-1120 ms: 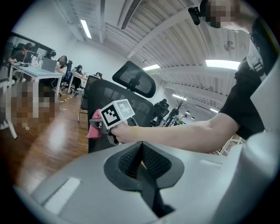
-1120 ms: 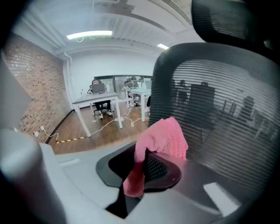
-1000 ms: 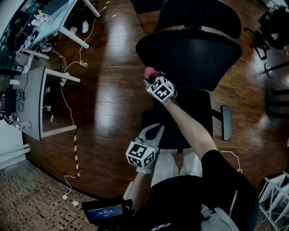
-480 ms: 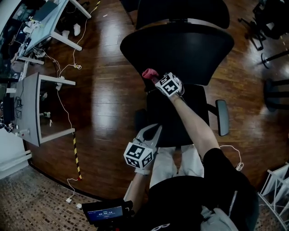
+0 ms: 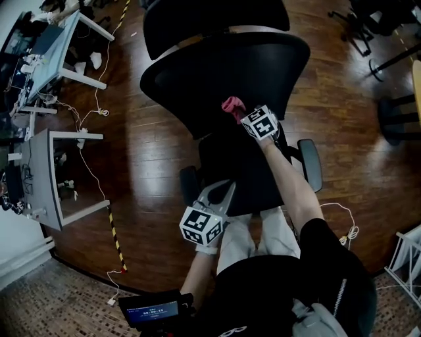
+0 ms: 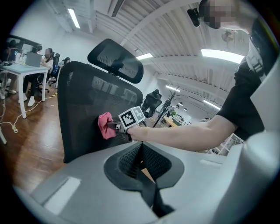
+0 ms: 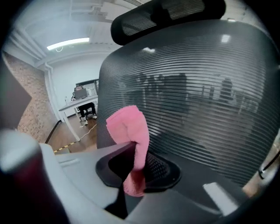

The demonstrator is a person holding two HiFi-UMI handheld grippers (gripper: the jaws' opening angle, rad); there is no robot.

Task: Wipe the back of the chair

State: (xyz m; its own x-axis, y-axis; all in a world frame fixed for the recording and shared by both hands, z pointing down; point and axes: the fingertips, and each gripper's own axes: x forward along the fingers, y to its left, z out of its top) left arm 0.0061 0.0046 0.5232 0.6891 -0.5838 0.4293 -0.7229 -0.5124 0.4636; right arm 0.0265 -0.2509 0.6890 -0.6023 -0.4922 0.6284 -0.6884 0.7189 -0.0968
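Observation:
A black mesh office chair stands before me, its back [image 5: 217, 72] under a headrest [image 5: 217, 20]. My right gripper [image 5: 240, 113] is shut on a pink cloth [image 5: 233, 107] and holds it against the lower middle of the chair back. In the right gripper view the pink cloth [image 7: 127, 127] sticks up from the shut right gripper [image 7: 131, 168] in front of the mesh back [image 7: 192, 100]. My left gripper [image 5: 216, 196] hangs low near my legs, shut with nothing in it. In the left gripper view the left gripper [image 6: 141, 151] points at the chair back [image 6: 83, 109] and the cloth [image 6: 105, 125].
The chair's seat [image 5: 243, 171] and armrests [image 5: 309, 164] lie between me and the back. Desks [image 5: 49, 164] with trailing cables stand at the left, beside yellow-black floor tape [image 5: 116, 233]. Other chair bases [image 5: 395, 118] and a white rack [image 5: 408, 257] are at the right. People sit at a far desk [image 6: 26, 65].
The right gripper has carried the pink cloth rightward along the chair back, from its left edge towards the middle. The left gripper has stayed in place.

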